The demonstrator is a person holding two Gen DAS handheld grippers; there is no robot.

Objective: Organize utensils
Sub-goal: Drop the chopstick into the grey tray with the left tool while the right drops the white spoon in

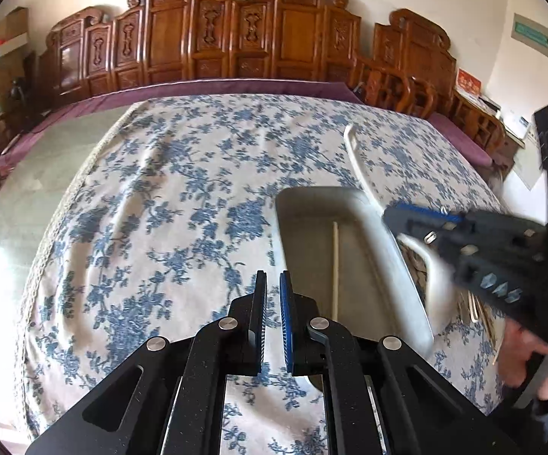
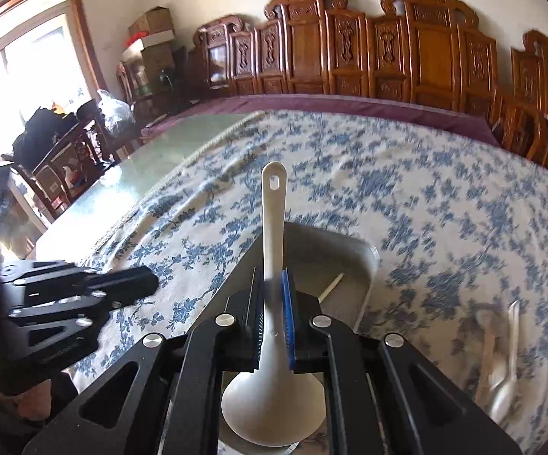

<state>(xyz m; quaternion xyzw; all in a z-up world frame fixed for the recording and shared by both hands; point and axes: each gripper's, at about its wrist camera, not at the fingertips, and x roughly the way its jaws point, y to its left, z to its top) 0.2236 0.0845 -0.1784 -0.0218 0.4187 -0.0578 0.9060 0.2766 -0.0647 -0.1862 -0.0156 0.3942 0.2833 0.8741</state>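
Observation:
A grey rectangular tray [image 1: 395,258] lies on the blue-flowered tablecloth, with a pale chopstick [image 1: 335,265] in it. My right gripper [image 2: 274,284] is shut on a white ladle [image 2: 273,212], gripping the handle; the bowl hangs near the camera and the handle points forward over the tray [image 2: 365,261]. The chopstick [image 2: 331,286] also shows there. In the left wrist view the right gripper [image 1: 399,220] holds the ladle [image 1: 357,159] over the tray's right rim. My left gripper [image 1: 273,284] is nearly closed and empty, just left of the tray; it also shows in the right wrist view [image 2: 148,282].
More utensils, blurred, lie on the cloth right of the tray [image 2: 501,352] and show past the tray's right side [image 1: 475,303]. Carved wooden chairs [image 1: 236,34] line the far table edge. Bare green tabletop [image 1: 38,182] lies to the left.

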